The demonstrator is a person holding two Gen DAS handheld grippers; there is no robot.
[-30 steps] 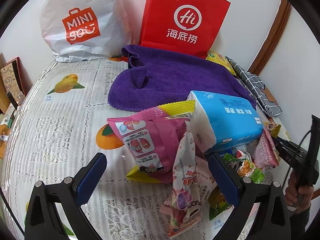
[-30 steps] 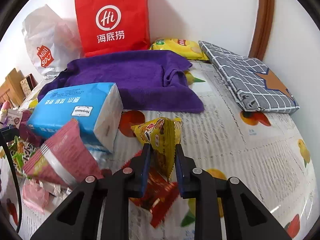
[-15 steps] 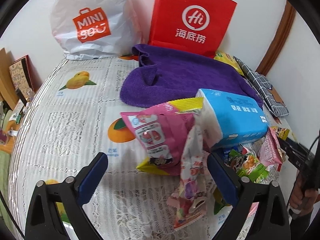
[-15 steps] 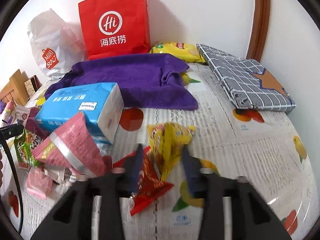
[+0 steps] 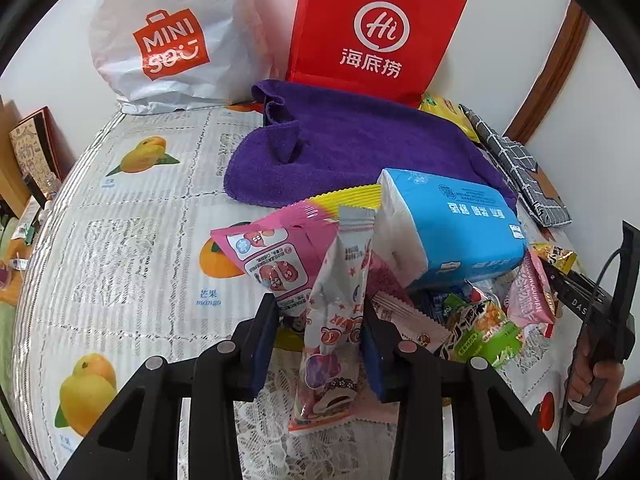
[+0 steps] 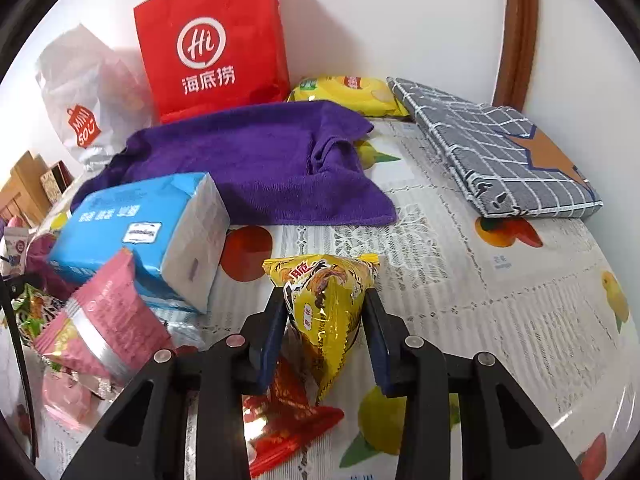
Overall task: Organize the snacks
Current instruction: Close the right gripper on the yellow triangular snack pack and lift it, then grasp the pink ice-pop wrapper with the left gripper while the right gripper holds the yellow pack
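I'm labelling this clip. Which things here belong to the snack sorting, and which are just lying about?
Snack job:
- white cartoon snack packet in the left tongs
- yellow triangular packet in the right tongs
- pink pouch
- red packet
- green packet

Lying about:
- blue tissue pack
- purple towel
- red paper bag
- white plastic bag
- checked cloth

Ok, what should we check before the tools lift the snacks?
1. Right tool, jaws just closing, pads pressing yellow packet: ok.
2. Left tool, jaws just closing, white-pink packet between them, firmly gripped: cannot tell.
3. Pink pouch clear of that packet: cannot tell, it sits right behind.
4. Red packet clear of right tool: not ok, it lies right beneath.
5. Bare tablecloth for setting snacks: ok.
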